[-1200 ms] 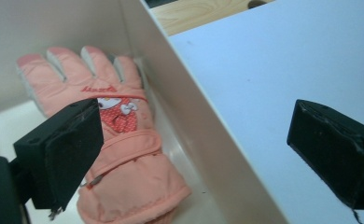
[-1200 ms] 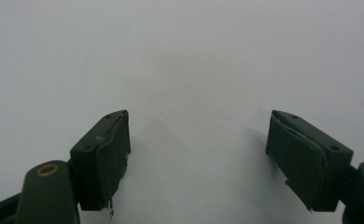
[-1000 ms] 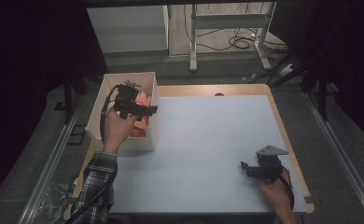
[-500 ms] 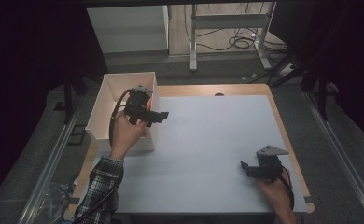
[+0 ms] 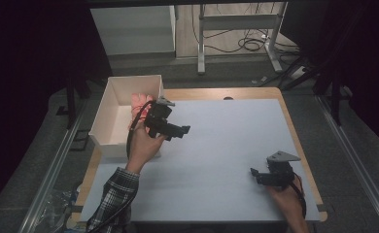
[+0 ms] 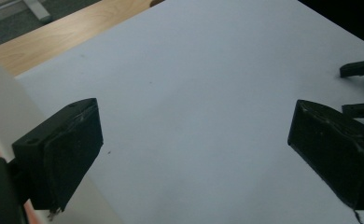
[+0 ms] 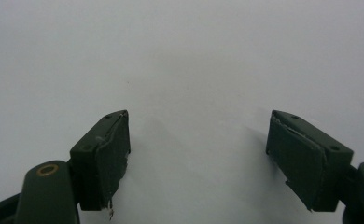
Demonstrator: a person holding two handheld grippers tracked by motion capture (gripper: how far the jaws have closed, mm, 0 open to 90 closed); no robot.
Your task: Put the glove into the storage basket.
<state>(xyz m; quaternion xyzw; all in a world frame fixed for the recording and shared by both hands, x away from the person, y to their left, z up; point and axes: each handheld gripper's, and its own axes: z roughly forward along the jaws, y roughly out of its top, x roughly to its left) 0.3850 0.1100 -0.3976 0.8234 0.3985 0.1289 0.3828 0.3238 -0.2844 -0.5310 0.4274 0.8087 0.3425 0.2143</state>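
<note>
Sitting low near the front edge of the white table (image 5: 226, 145): right gripper (image 5: 253, 174), jaws spread wide, gripping nothing, just pale surface between them. Hovering farther back over the table's left side, just beside the white box (image 5: 111, 121): left gripper (image 5: 186, 130), jaws also gaping apart, carrying nothing. Peeking out inside that box, beyond the left hand (image 5: 144, 145): something pinkish-red (image 5: 138, 99), too hidden to name. Lurking way back: a desk frame and cables on the floor.
</note>
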